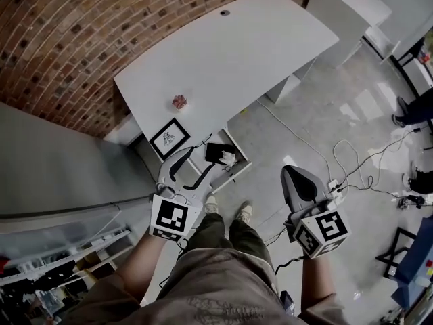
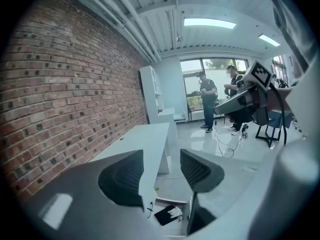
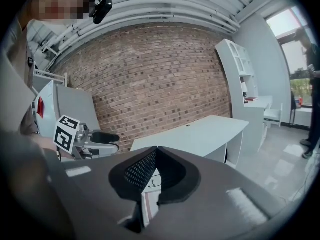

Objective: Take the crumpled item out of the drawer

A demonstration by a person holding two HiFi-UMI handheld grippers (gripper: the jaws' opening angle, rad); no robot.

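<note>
The white desk's drawer (image 1: 238,166) stands pulled out. Inside lies a white crumpled item (image 1: 228,158) on a flat black thing (image 1: 216,151). My left gripper (image 1: 203,160) hangs open just above and in front of the drawer, empty. Between its jaws in the left gripper view (image 2: 162,171), the crumpled item (image 2: 176,211) shows below in the drawer (image 2: 172,227). My right gripper (image 1: 289,175) is shut and empty, off to the right over the floor. In the right gripper view (image 3: 156,151) its jaws meet at the tips.
A small pinkish crumpled thing (image 1: 179,101) lies on the white desk (image 1: 230,53). A black-framed square (image 1: 169,138) sits below the desk's edge. Cables (image 1: 352,161) trail across the floor at right. A brick wall (image 1: 81,26) runs behind. Two people (image 2: 217,101) stand far off.
</note>
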